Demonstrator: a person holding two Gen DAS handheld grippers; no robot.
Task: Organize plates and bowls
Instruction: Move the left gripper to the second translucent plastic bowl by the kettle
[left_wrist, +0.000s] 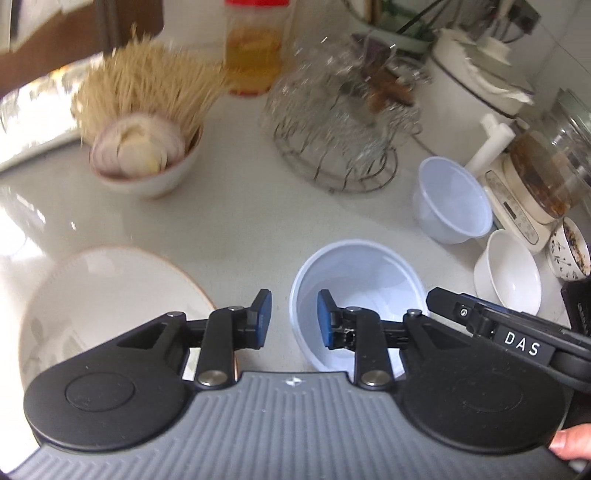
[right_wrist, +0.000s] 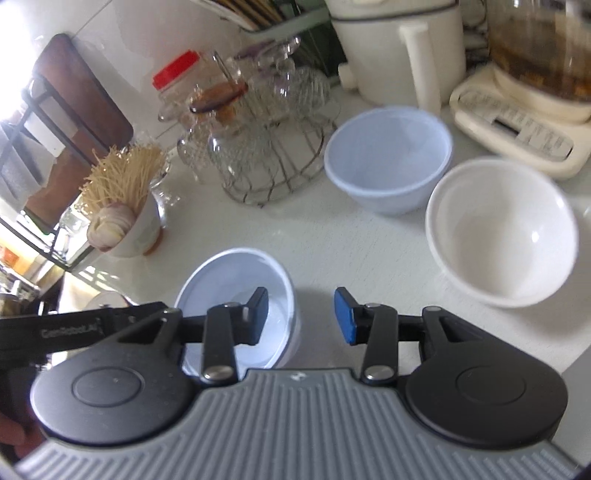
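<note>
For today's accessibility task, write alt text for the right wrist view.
The open right gripper straddles the rim of a pale blue plastic bowl on a white counter. Behind stand another blue bowl, a white bowl and a wire rack of glassware.

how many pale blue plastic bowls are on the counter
2. Near blue bowl sits at the left hand-held gripper; far blue bowl stands by the wire rack. Others may be hidden.

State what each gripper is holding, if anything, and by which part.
Nothing is held. The left gripper and right gripper are both open, each straddling the near plastic bowl's rim.
</note>
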